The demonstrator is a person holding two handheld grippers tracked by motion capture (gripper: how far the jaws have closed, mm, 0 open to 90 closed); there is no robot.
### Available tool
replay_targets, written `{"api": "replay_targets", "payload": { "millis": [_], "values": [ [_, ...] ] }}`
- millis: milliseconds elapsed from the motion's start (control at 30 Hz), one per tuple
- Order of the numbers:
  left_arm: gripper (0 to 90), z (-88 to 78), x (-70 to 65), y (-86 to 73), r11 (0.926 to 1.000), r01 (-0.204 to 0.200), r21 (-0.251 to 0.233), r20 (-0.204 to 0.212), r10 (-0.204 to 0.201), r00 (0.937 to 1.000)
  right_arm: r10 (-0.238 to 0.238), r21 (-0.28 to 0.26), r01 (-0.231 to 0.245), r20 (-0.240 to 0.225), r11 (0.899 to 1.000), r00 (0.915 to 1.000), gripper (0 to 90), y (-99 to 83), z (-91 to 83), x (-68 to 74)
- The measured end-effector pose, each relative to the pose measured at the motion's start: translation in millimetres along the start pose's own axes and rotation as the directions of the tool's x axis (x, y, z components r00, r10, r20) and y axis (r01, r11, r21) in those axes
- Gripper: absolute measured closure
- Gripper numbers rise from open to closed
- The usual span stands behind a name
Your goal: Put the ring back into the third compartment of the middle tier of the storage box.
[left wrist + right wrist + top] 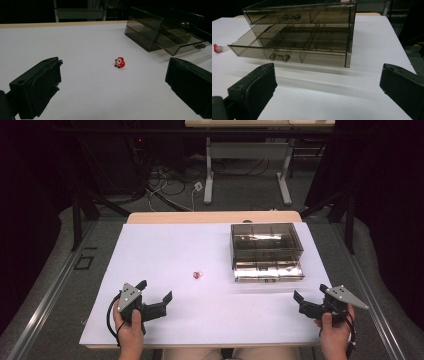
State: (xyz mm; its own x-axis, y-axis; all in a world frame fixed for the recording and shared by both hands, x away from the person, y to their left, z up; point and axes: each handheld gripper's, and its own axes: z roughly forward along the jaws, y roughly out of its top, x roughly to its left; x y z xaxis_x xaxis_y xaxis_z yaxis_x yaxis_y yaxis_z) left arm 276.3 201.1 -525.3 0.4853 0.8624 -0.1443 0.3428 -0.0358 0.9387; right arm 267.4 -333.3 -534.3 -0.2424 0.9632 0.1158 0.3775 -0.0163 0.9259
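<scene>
While both jaw pairs are spread wide and empty, the left gripper (157, 289) is aimed at the Santa figurine (120, 62), the right gripper (311, 296) at the drawer box (312, 37).

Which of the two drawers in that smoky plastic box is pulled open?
The lower drawer is open: it juts out toward the person, its dividers showing. The upper drawer sits flush inside the box, shut.

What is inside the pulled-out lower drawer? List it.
The lower drawer shows dividers forming compartments, and the ones in view look empty. Its back part sits under the upper drawer, where tinted plastic and glare hide any small contents.
</scene>
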Motion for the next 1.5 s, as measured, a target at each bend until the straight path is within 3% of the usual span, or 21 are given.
{"api": "replay_targets", "payload": {
  "millis": [167,400,500,533,567,600,900,1167,1233,1267,1500],
  "values": [
    [0.1,5.4,-2.1,1.7,0.9997,0.023,-0.005,-0.009,-0.023,0.9997,-0.019,-0.001,0.019,0.007,1.000,0.9998,0.3,-0.3,-1.2,0.4],
    [0.1,10.5,-6.5,3.9,0.9978,0.065,-0.013,-0.035,-0.065,0.9973,-0.009,0.008,0.009,-0.002,1.000,1.0000,0.0,-1.6,-2.0,2.0],
    [0.1,11.8,-6.8,4.4,0.9973,0.073,-0.004,-0.045,-0.073,0.9963,-0.010,0.022,0.010,0.009,1.000,0.9999,0.0,-1.6,-1.2,4.1],
    [0.1,13.1,-7.3,4.2,0.9966,0.082,-0.004,-0.053,-0.082,0.9952,-0.025,-0.011,0.025,0.036,1.000,0.9990,0.0,-2.3,3.3,7.5],
    [0.1,13.4,-7.3,4.3,0.9966,0.082,0.005,-0.054,-0.082,0.9952,-0.025,-0.011,0.025,0.036,1.000,0.9990,0.0,-2.3,3.3,7.5],
    [0.1,13.9,-7.6,4.1,0.9965,0.083,0.007,-0.058,-0.083,0.9949,-0.038,0.023,0.037,0.025,0.999,0.9990,0.0,-1.2,1.0,8.1],
    [0.3,15.9,-14.2,4.7,0.9971,0.074,0.017,-0.041,-0.073,0.9965,-0.025,0.021,0.025,0.014,0.999,0.9996,0.0,-1.6,0.8,11.2],
    [0.2,21.2,-19.7,4.0,0.9966,0.060,0.056,-0.010,-0.060,0.9982,-0.007,0.034,0.007,0.016,0.999,0.9998,0.3,-2.3,2.7,10.7],
    [0.2,22.2,-20.7,4.2,0.9965,0.060,0.058,-0.007,-0.060,0.9982,-0.004,0.028,0.004,0.022,1.000,0.9997,0.7,-2.4,1.9,10.6],
    [0.2,22.9,-21.3,4.4,0.9966,0.058,0.059,-0.007,-0.057,0.9983,0.013,-0.004,-0.013,0.017,1.000,0.9998,0.7,-2.9,3.5,11.6],
    [0.3,25.2,-26.1,6.6,0.9978,0.049,0.045,-0.023,-0.048,0.9986,0.015,0.000,-0.015,0.018,1.000,0.9997,2.2,-1.6,2.1,13.7]
  ]
}}
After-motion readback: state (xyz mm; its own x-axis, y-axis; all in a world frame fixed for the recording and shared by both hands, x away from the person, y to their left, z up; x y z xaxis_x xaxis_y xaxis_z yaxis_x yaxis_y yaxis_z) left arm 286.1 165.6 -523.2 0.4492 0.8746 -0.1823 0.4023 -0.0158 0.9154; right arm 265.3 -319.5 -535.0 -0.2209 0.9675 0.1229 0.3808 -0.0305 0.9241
